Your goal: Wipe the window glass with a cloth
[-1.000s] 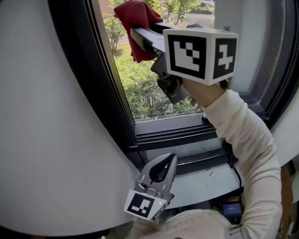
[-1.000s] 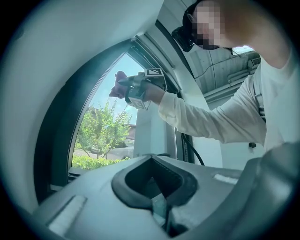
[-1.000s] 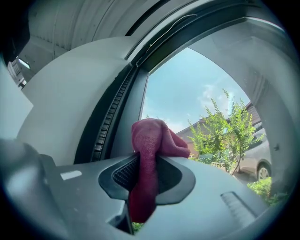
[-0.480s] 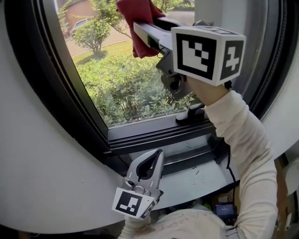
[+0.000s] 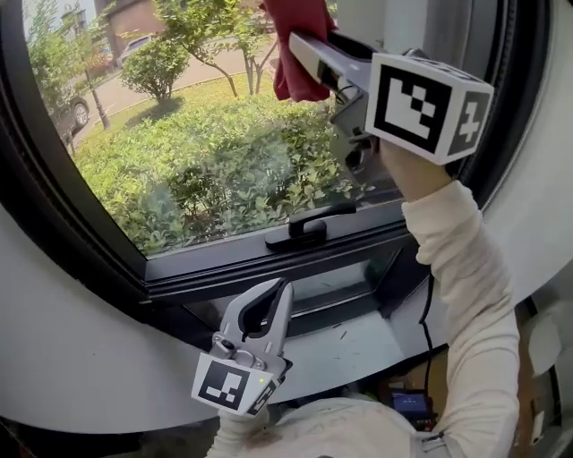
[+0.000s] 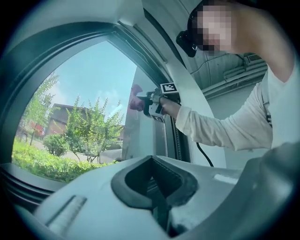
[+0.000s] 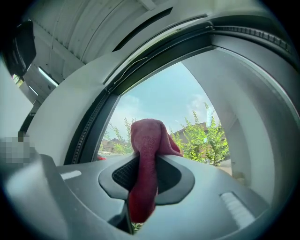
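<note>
Red cloth [image 7: 144,159] vertical (tail downward)

Bright daylight pours in through the glass [image 5: 179,134], and beyond it there's a green hedge [image 5: 224,179], trees [image 5: 192,27] and a road [image 5: 116,89] under a pale blue sky [image 6: 93,70]. The dark window frame [image 5: 260,273] curves round, a black handle [image 5: 309,228] lying along its lower rail. White wall [image 5: 72,358] on the left, a pale sill [image 5: 385,344] below, ribbed ceiling panels [image 7: 79,33] overhead.

Matt fuzzy cloth [image 5: 300,54], smooth glossy window glass [image 5: 197,152]
</note>
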Tool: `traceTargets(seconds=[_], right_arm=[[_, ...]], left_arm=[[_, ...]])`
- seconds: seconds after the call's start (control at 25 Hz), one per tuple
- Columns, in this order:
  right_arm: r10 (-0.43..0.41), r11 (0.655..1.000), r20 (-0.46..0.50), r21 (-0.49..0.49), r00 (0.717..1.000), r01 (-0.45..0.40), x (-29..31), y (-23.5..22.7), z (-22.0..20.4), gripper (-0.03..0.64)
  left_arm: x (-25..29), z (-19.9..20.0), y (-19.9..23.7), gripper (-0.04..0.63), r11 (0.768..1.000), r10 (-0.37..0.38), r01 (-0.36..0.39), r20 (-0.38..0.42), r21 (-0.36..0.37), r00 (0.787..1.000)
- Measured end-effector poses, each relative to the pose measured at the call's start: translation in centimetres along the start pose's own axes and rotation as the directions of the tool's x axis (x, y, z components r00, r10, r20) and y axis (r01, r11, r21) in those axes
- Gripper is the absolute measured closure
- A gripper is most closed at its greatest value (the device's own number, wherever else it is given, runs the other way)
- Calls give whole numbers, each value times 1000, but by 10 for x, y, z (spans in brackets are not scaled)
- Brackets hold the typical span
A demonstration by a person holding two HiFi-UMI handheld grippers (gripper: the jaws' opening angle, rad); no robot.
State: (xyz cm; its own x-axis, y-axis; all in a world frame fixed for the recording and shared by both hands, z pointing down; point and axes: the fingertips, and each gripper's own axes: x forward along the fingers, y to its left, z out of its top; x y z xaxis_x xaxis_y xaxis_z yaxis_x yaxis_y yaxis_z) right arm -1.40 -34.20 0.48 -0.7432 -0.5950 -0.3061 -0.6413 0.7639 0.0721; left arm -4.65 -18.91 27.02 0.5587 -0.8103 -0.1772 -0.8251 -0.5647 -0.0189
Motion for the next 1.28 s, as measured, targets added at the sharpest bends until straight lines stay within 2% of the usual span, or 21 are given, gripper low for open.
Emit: traceTargets(seconds=[0.36,0.6,0.76,0.96,1.28], right_arm=[[-45,999,7,8,999,45,-60,-91,6,518],[-102,995,29,25,994,101,-94,-136,12,517],[-141,989,28,44,990,140,-114,-158,1,517],[-171,984,20,54,985,170,-128,-167,-21,517],[-203,979,-3,19,979,203,-125,-148,-48,518]], left_arm=[[68,-14,-52,595,999,-39,39,-31,15,999],[91,-15,-75,595,998,-43,45,-45,38,998],[98,-18,-84,595,998,-42,46,-62,51,997],[100,-7,-72,595,997,-19,24,-58,75,998],[78,36,-20,595,991,59,-54,-36,122,998]])
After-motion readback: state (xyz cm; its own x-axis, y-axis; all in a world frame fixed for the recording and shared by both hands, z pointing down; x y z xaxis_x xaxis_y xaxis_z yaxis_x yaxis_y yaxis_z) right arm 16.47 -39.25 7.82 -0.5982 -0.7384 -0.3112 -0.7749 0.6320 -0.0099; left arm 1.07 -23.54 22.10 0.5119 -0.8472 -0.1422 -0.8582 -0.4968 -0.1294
